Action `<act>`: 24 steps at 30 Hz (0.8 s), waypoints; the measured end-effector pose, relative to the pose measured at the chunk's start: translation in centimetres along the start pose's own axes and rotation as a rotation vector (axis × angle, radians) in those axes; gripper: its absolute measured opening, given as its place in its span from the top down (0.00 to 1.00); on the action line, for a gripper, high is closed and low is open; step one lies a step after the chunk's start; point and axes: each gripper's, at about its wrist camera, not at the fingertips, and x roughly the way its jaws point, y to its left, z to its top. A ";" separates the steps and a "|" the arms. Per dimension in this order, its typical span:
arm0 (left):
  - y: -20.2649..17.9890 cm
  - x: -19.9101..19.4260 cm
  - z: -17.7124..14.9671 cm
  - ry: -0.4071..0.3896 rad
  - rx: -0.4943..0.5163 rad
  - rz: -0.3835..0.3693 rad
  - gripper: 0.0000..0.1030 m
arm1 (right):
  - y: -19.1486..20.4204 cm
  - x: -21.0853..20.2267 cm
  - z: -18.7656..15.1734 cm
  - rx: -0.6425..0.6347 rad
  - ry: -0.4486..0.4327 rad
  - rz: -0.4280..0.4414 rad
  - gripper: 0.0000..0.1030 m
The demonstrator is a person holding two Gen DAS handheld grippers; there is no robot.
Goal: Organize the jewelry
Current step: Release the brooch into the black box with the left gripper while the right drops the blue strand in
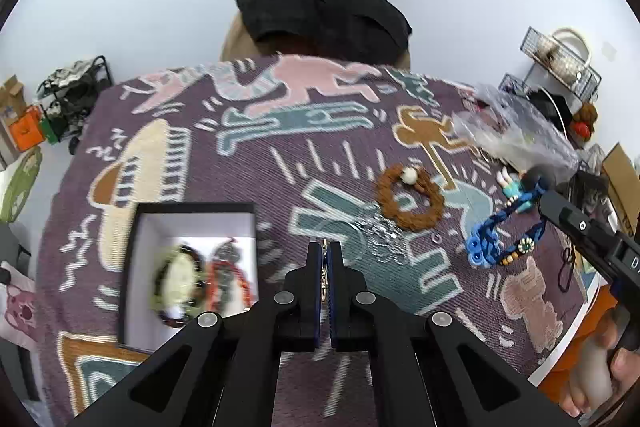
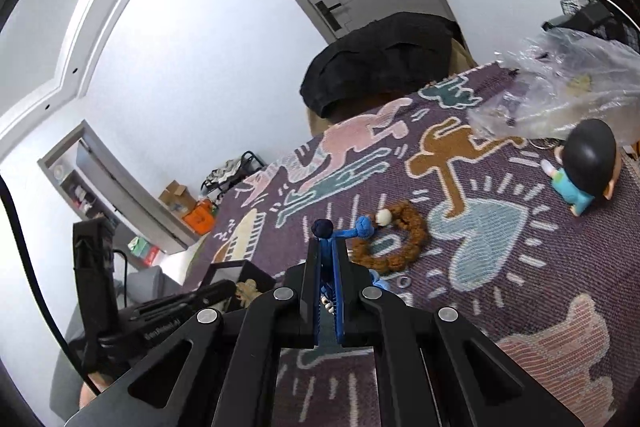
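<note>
Now the right hand-held gripper point(image 2: 325, 247) grips the blue braided cord bracelet point(image 1: 496, 231); the left hand-held gripper point(image 1: 325, 259) is closed, empty. Next: carry it to the white-lined black box point(image 1: 192, 223).

Patterned cloth point(image 1: 280, 163): box point(image 1: 132, 251), brown bracelet point(image 1: 410, 197)

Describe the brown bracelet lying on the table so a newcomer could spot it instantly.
Start at the purple patterned tablecloth, then move right of the open box toward the teal heart shape. There lies the brown bead bracelet, a knobbly rust-brown ring. Unlike the blue woven bracelet beside it, it carries one white bead.
</note>
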 end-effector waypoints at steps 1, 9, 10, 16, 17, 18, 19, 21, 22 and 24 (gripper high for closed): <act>0.5 -0.4 0.1 -0.007 -0.007 0.004 0.98 | 0.5 0.2 0.0 -0.009 0.003 0.006 0.94; 5.0 -1.8 -0.1 -0.033 -0.070 0.034 0.98 | 3.9 1.3 -0.1 -0.060 0.023 0.032 0.94; 5.4 -1.7 -0.2 -0.032 -0.073 0.035 0.98 | 4.3 1.5 -0.1 -0.066 0.026 0.035 0.94; 7.5 -1.3 -0.7 -0.021 -0.109 0.013 0.94 | 7.1 2.6 -0.3 -0.114 0.043 0.052 0.94; 7.9 -1.1 -0.8 -0.007 -0.121 -0.018 0.90 | 7.5 2.9 -0.3 -0.122 0.046 0.055 0.94; 8.1 -1.0 -0.9 0.003 -0.129 -0.027 0.73 | 8.1 3.2 -0.4 -0.131 0.051 0.061 0.94; 8.4 -0.9 -0.9 0.004 -0.138 -0.023 0.46 | 8.6 3.5 -0.5 -0.138 0.056 0.066 0.94; 9.0 -1.5 -1.1 -0.034 -0.157 -0.011 0.17 | 9.8 4.2 -0.7 -0.159 0.069 0.080 0.94; 9.4 -2.0 -1.3 -0.063 -0.166 -0.007 0.15 | 10.4 4.5 -0.8 -0.170 0.075 0.086 0.94; 10.2 -2.6 -1.4 -0.087 -0.185 -0.001 0.15 | 11.5 5.2 -1.1 -0.190 0.088 0.097 0.94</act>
